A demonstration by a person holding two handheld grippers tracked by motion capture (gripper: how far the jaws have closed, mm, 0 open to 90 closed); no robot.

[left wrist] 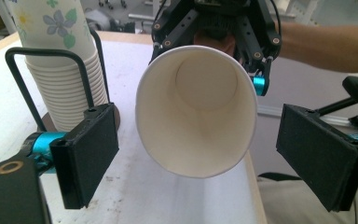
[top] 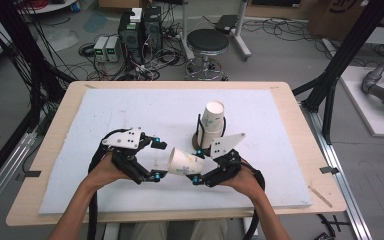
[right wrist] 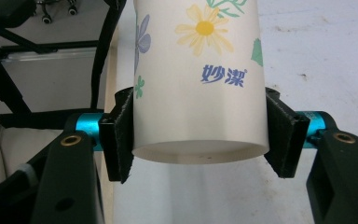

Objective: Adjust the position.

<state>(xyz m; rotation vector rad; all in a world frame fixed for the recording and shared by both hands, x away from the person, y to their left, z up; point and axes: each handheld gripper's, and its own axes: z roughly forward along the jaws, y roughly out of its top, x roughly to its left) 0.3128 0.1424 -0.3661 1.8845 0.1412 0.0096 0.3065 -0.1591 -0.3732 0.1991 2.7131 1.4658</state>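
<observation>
**Paper cup held sideways between two tools**

The right tool (top: 198, 171) is clamped on the paper cup (top: 185, 162) near its base, above the surface's (top: 55, 150) near edge, mouth facing left. The left tool (top: 156, 159), jaws spread wide, flanks the rim. Behind stands a cup stack (top: 211, 125) in its wire holder (top: 199, 131).

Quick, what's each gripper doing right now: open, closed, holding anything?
Left gripper: open, holding nothing; its jaws stand wide on either side of the cup's mouth.
Right gripper: closed on the paper cup, near its base.
</observation>
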